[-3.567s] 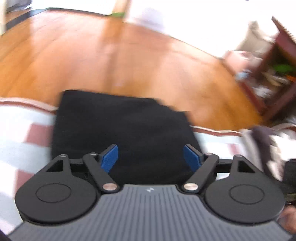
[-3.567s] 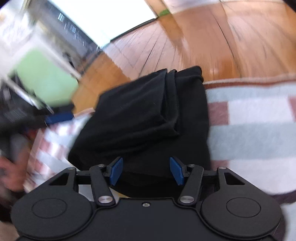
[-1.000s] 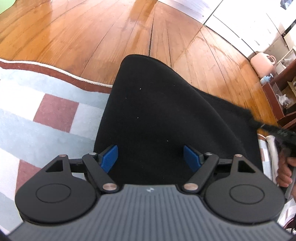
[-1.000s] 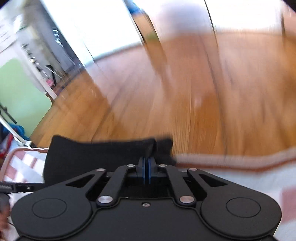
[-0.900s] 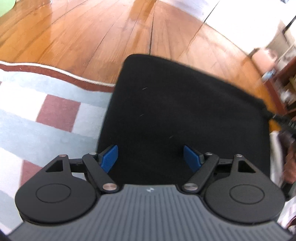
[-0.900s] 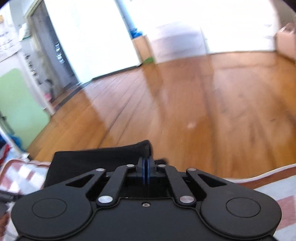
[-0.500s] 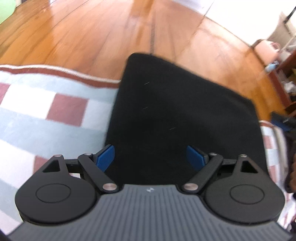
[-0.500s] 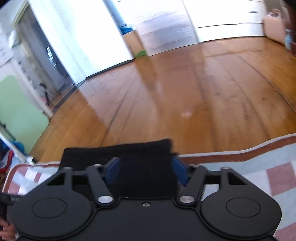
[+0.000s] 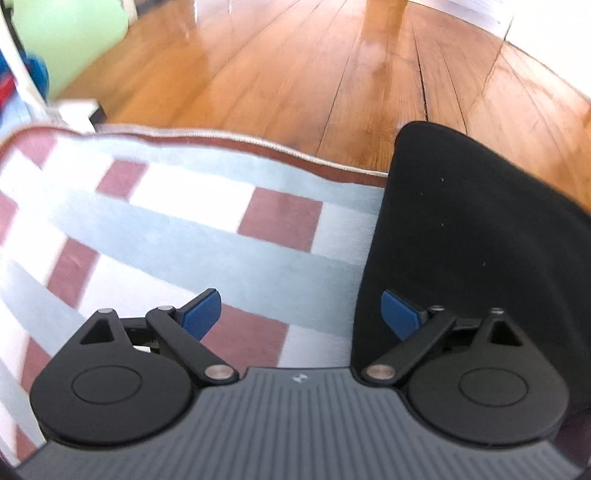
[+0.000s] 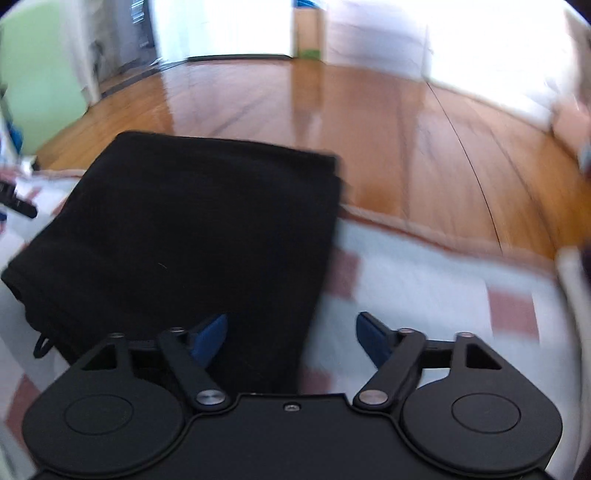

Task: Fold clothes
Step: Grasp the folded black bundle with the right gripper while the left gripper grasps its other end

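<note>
A folded black garment (image 9: 465, 236) lies flat on a checked blanket (image 9: 177, 229), its far end hanging past the blanket's edge. In the left wrist view my left gripper (image 9: 301, 314) hovers over the garment's left border, jaws opening wide, nothing pinched; its right fingertip (image 9: 397, 314) is above the black cloth, the left one above blanket. In the right wrist view the garment (image 10: 199, 236) fills the left half. My right gripper (image 10: 291, 336) straddles its right border, jaws opening, pads not pressing on the cloth.
The blanket (image 10: 436, 291) has pale blue, white and dusty-red squares and a piped border (image 9: 236, 138). Beyond it is glossy wooden floor (image 9: 332, 70). A light green panel (image 9: 70, 33) stands at the far left. A dark tool tip (image 10: 14, 201) shows at the left edge.
My right gripper let go of the garment's edge and opened, then drew back toward the right. My left gripper swung left, so the garment now sits at the right of its view.
</note>
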Motion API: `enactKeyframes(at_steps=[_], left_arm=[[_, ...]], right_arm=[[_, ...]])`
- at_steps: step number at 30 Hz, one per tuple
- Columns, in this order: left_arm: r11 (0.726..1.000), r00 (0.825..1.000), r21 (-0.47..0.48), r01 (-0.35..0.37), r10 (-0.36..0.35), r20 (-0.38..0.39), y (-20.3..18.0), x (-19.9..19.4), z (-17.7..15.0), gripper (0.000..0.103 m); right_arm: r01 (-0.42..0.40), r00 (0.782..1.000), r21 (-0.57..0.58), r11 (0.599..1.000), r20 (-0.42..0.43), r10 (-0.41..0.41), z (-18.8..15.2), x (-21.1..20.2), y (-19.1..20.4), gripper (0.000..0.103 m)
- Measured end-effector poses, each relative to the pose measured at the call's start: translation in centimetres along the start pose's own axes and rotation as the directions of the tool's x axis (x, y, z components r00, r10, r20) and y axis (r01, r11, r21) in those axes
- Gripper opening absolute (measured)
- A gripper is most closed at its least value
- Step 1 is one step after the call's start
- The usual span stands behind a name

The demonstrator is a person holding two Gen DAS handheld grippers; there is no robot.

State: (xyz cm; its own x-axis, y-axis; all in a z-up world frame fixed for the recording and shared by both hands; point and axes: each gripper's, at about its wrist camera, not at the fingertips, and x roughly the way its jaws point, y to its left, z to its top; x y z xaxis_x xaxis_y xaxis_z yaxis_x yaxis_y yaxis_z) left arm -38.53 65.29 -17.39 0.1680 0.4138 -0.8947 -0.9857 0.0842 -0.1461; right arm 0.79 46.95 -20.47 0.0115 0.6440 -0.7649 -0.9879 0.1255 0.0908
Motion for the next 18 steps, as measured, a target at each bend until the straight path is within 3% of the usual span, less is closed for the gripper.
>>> enactKeyframes(at_steps=[3,5,8,11,13,16,18], left_arm=[[0.967,0.978,-0.152,0.203,-0.209,-0.024,1.6,1.2,0.8,0.095],[0.947,0.959,-0.178,0.269,-0.280,-0.038,1.6,2.4,1.1,0.095],[0.927,0.933,-0.187,0.326,-0.347,-0.097,0.7,4.5,1.1,0.095],[0.923,0.937,-0.247,0.296,-0.331,-0.115,0.6,5.9,0.9,0.094],[0.920,0.937,-0.250,0.303,-0.335,-0.100,0.5,5.6,0.5,0.094],[0.899,0.921,-0.271,0.344,-0.379,-0.087,0.8,5.9,0.3,0.095],[0.876,0.915,-0.326,0.354,-0.397,-0.071,1.8,6.3,0.3,0.095]], right_arm=[[-0.103,0.994,0.204,0.974,-0.026,0.110,-1.2,-0.4,-4.8,0.082],[-0.173,0.981,0.339,0.925,-0.027,0.194,-1.6,-0.5,-7.2,0.083],[-0.369,0.914,0.552,0.748,0.067,0.401,-1.8,0.1,-10.0,0.083],[-0.434,0.879,0.639,0.635,0.147,0.453,-1.3,1.3,-10.7,0.083],[-0.413,0.884,0.612,0.674,0.091,0.459,-0.2,2.7,-9.9,0.083],[-0.327,0.917,0.518,0.790,-0.026,0.397,1.5,4.4,-8.3,0.083],[-0.329,0.911,0.513,0.793,-0.049,0.409,1.6,5.5,-8.6,0.083]])
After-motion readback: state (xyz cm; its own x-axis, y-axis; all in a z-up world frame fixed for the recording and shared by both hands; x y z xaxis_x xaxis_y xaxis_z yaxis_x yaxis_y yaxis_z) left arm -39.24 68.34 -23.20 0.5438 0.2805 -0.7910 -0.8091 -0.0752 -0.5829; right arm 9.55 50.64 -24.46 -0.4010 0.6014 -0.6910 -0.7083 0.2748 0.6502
